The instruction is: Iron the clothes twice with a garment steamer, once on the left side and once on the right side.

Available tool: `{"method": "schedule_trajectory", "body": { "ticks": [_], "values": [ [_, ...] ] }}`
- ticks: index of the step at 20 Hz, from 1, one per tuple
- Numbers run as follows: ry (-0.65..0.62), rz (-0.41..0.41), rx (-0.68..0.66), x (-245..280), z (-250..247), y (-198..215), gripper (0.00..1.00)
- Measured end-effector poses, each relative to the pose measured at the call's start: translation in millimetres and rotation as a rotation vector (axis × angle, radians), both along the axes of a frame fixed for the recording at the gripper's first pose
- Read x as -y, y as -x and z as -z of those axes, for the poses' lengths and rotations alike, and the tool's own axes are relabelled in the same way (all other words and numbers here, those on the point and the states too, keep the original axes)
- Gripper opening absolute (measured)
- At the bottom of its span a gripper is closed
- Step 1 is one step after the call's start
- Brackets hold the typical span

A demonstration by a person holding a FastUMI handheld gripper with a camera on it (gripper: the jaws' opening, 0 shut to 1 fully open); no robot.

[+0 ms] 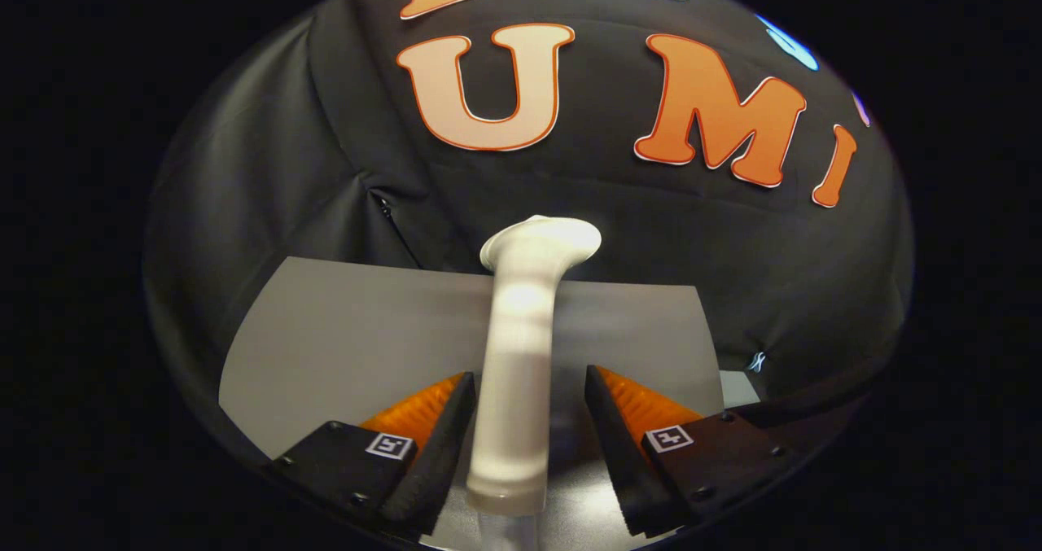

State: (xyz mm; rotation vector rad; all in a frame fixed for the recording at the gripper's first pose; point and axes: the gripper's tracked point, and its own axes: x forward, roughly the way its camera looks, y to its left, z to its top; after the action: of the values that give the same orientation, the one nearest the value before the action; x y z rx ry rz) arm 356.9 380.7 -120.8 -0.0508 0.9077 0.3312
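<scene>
A white garment steamer [521, 323] stands upright on the grey tabletop [342, 331], its flared head [544, 243] at the top and turned away toward the black wall. My gripper [529, 372] is open with the steamer's handle between its fingers. The left finger [444, 437] lies against or very close to the handle. The right finger [610, 429] stands apart from it with a visible gap. The steamer's base is hidden below the fingers.
The black cloth wall [667, 258] hangs close behind the table's far edge, with a zip seam [395, 225] at its left. A small pale patch [739, 388] shows at the table's right end.
</scene>
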Motion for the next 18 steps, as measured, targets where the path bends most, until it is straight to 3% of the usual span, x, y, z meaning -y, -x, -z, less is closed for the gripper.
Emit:
{"method": "schedule_trajectory", "body": {
  "ticks": [3, 9, 18],
  "values": [
    [0.015, 0.023, 0.029, 3.3, -4.0, -1.7, 0.50],
    [0.009, -0.031, 0.133, 11.2, -22.8, 20.6, 0.47],
    [-0.190, -0.124, 0.430, 40.8, -93.2, 125.0, 0.46]
  ]
}}
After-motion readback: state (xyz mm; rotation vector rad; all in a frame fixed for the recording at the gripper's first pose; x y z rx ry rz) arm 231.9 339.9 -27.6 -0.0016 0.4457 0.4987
